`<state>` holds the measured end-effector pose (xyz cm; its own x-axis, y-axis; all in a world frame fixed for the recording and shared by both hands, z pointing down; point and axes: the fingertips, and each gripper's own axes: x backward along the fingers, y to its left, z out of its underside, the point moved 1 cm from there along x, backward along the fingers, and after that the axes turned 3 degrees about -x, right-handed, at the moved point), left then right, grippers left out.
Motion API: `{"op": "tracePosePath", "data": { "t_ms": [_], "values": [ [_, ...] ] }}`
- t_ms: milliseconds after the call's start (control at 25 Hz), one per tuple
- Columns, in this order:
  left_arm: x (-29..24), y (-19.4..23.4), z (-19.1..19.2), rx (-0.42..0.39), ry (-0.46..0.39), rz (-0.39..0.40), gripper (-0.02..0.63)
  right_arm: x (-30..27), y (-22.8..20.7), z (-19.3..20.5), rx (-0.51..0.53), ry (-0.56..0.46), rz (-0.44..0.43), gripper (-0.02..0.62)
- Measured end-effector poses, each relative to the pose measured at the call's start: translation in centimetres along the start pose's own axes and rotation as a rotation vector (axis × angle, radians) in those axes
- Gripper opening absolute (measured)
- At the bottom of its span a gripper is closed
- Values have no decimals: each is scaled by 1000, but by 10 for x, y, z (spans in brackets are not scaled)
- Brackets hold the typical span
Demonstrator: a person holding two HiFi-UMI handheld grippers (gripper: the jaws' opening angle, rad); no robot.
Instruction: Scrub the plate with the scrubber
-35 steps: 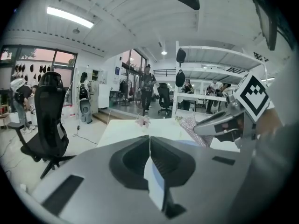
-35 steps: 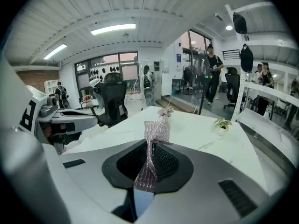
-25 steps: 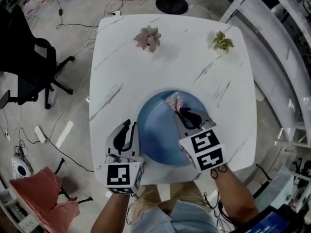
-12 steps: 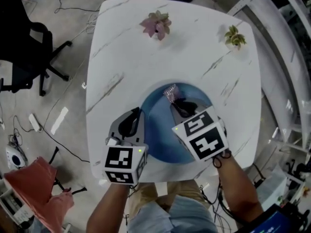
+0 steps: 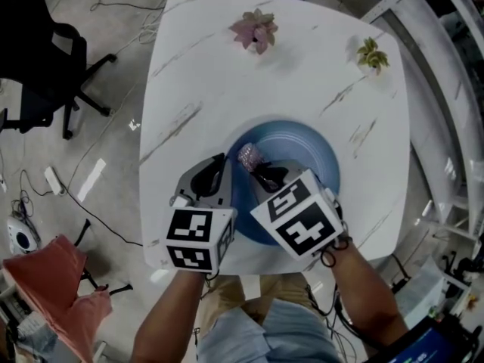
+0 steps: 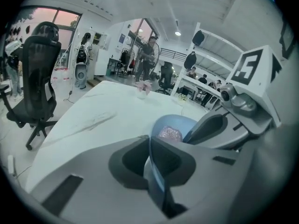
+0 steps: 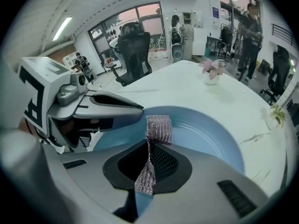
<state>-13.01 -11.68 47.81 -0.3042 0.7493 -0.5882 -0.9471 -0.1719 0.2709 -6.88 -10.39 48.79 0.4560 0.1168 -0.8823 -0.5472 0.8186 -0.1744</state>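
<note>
A blue plate point(image 5: 302, 151) lies on the white marble table point(image 5: 219, 89), near its front edge. My left gripper point(image 5: 221, 174) is shut on the plate's left rim point(image 6: 154, 164), which runs between its jaws. My right gripper point(image 5: 261, 174) is shut on a silvery mesh scrubber point(image 7: 158, 129). The scrubber point(image 5: 249, 156) sticks out past the jaws and rests on the plate's point(image 7: 205, 132) left inner surface. In the left gripper view the scrubber point(image 6: 169, 134) shows inside the plate, with the right gripper point(image 6: 210, 127) just beyond.
A pink potted plant point(image 5: 255, 30) and a green one point(image 5: 372, 54) stand at the table's far side. A black office chair point(image 5: 41, 66) is on the floor to the left, with cables around it. A metal rack point(image 5: 446, 89) runs along the right.
The right gripper has slid the scrubber leftward across the plate, toward the left gripper. The left gripper keeps its hold on the rim.
</note>
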Motion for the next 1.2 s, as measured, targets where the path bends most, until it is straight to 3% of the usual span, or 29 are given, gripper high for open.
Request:
{"op": "tracePosePath", "data": {
  "t_ms": [640, 920, 1200],
  "values": [
    [-1, 2, 4, 18, 31, 4, 17, 6, 71, 51, -7, 104, -223, 35],
    [-2, 3, 5, 11, 46, 10, 17, 18, 63, 74, -87, 152, -217, 35],
    [-2, 4, 6, 9, 54, 11, 17, 35, 29, 101, -190, 177, -144, 35]
  ]
}}
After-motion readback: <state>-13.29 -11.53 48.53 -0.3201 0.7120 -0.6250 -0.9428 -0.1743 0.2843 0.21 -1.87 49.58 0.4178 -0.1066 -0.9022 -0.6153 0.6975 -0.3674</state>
